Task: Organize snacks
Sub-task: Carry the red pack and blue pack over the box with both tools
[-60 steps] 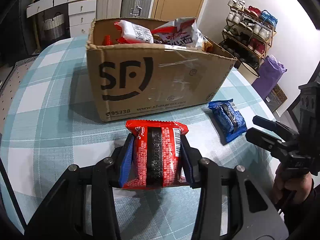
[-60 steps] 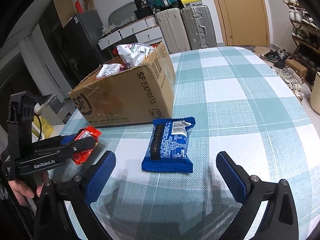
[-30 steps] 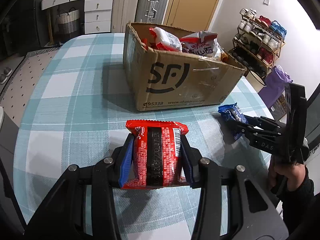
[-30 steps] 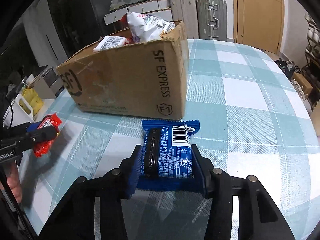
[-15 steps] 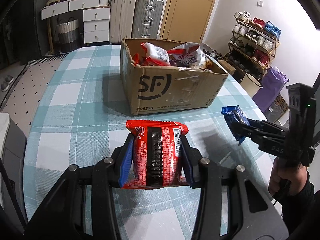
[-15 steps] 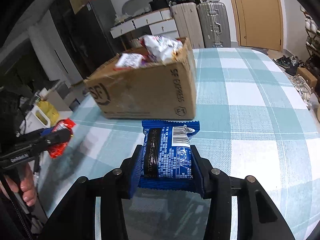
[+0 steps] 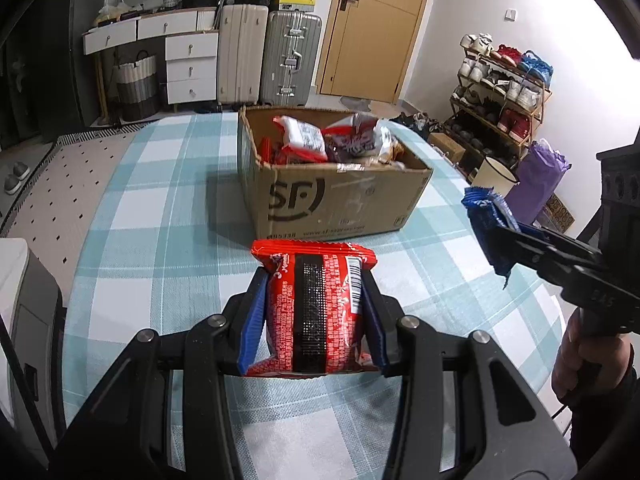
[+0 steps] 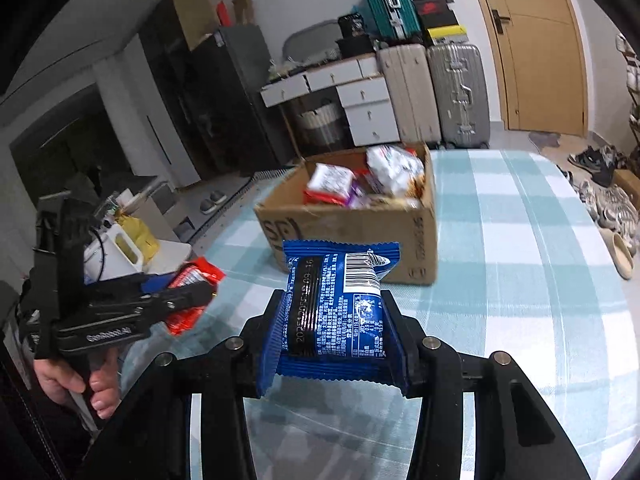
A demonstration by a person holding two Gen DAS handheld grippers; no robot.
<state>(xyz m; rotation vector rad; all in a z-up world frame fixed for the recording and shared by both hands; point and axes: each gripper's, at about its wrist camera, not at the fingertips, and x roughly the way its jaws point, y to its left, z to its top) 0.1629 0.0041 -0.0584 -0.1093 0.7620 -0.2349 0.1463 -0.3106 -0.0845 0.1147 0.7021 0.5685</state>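
Observation:
My left gripper (image 7: 314,292) is shut on a red snack packet (image 7: 316,308), held in the air above the checked tablecloth (image 7: 160,240). My right gripper (image 8: 334,304) is shut on a blue snack packet (image 8: 338,304), also lifted off the table. An open cardboard box (image 7: 332,196) with several snack bags inside stands beyond both packets. The left wrist view catches the blue packet (image 7: 486,220) in the right gripper at the right edge. From the right wrist, the red packet (image 8: 192,292) shows at the left in the left gripper.
Suitcases (image 7: 268,56) and white drawers (image 7: 192,64) stand behind the table, by a wooden door (image 7: 376,28). A shoe rack (image 7: 504,96) and a purple bag (image 7: 536,184) are to the right. A person's hand (image 8: 80,376) grips the left handle.
Both grippers have risen with their packets and the box now looks farther and lower. The right gripper closed on the blue packet two seconds ago and lifted it off the cloth.

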